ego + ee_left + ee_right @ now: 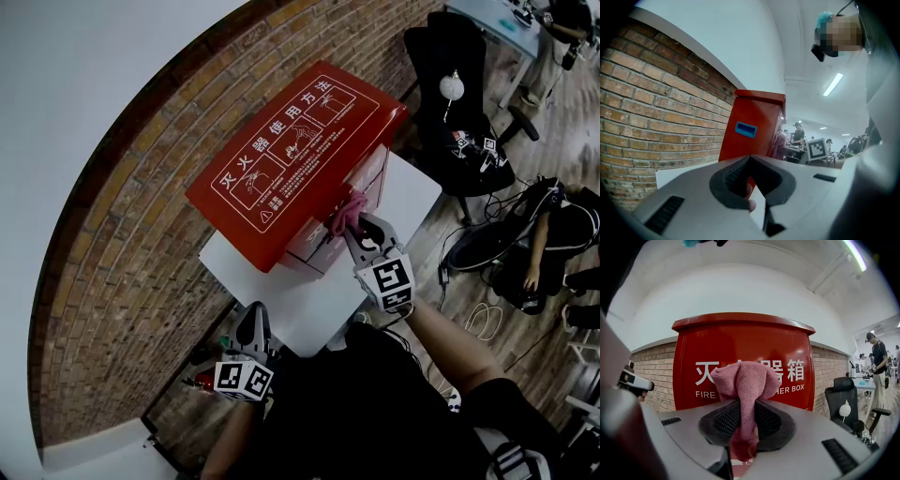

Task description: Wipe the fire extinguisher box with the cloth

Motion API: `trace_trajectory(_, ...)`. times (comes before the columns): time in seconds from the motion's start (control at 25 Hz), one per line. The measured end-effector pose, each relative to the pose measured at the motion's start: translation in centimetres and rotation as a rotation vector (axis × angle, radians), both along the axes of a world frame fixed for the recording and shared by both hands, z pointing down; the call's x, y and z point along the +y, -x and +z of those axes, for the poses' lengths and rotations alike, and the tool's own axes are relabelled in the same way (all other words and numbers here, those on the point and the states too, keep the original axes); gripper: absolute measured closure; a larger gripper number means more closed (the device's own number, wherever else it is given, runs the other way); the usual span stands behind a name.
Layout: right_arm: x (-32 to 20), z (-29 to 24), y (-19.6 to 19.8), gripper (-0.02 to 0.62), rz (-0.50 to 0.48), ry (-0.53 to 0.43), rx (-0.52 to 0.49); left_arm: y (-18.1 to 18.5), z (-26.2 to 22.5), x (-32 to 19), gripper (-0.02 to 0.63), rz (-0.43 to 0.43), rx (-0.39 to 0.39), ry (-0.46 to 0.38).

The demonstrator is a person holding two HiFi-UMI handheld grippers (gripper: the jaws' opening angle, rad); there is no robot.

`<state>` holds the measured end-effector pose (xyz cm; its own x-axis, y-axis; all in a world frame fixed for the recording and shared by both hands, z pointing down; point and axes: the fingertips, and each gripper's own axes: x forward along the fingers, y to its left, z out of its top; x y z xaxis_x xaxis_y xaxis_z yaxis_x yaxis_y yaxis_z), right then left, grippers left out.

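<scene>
Clamping the pink cloth (744, 380) in its fingers at the red fire extinguisher box (292, 155) front, the right gripper (359, 223) faces the box, while the left gripper (253, 321), fingers together and empty, hangs off the box's left end.

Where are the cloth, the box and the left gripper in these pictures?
cloth (743, 380): right gripper view, its bunched top above the jaws.
box (281, 159): head view, its printed red lid.
left gripper (253, 317): head view, between its fingertips.

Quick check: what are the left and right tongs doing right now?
Left tongs: closed, nothing between them.
Right tongs: closed on the pink cloth.
</scene>
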<state>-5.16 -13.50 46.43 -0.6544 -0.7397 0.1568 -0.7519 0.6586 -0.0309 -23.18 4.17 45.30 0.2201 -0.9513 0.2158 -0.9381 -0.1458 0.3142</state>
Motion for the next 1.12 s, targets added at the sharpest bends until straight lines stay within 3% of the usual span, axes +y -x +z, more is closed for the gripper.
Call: trace_trajectory(1.12, 4.7, -1.4, 4.0, 0.505, -0.108, 0.025, -0.039, 0.2, -0.1, 0.2, 0.589, 0.0, 0.001, -0.003)
